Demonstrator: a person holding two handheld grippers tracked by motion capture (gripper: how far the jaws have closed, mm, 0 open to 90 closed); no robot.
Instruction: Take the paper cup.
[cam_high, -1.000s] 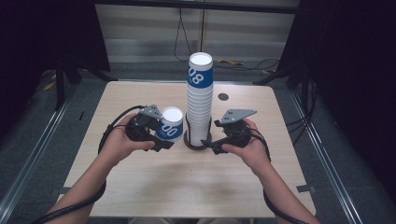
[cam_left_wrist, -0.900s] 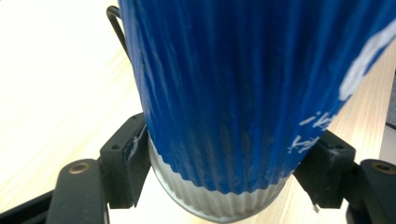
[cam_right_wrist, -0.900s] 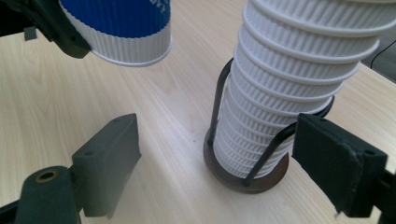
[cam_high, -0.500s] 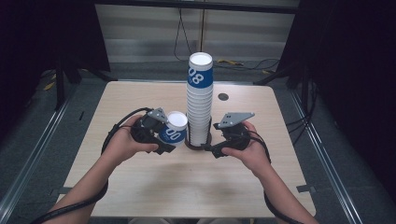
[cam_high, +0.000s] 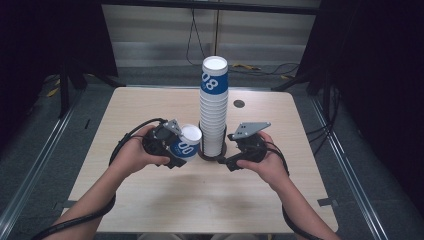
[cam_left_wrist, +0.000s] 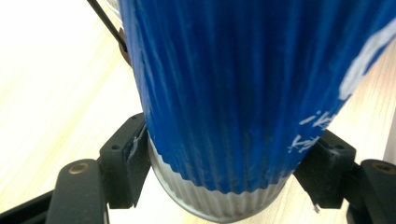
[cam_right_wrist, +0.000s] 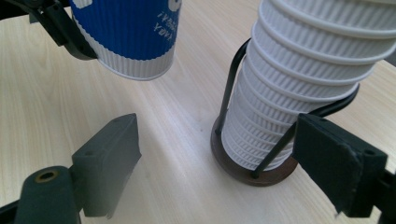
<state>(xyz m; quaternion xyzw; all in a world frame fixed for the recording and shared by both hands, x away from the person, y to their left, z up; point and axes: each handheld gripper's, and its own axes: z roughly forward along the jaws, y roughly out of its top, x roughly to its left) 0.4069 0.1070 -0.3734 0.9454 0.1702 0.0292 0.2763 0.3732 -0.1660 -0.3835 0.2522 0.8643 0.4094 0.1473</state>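
A tall stack of white ribbed paper cups (cam_high: 214, 115), topped by a blue-banded one, stands in a black wire holder (cam_high: 210, 155) at the table's middle. My left gripper (cam_high: 180, 152) is shut on a single blue cup (cam_high: 186, 142) and holds it tilted just left of the stack. In the left gripper view the blue cup (cam_left_wrist: 243, 93) sits between both pads (cam_left_wrist: 135, 163), low on its wall. My right gripper (cam_high: 227, 157) is open at the holder's right side. In the right gripper view its jaws straddle the holder's round base (cam_right_wrist: 252, 175) without touching the stack (cam_right_wrist: 308, 70); the blue cup (cam_right_wrist: 135, 32) hangs at upper left.
The light wooden table (cam_high: 150, 200) has a small dark round spot (cam_high: 239, 104) behind the stack. Cables trail from both grippers over the table. Dark floor and metal rails surround the table.
My left gripper has carried the blue cup slightly right, closer to the stack. The right gripper has not moved.
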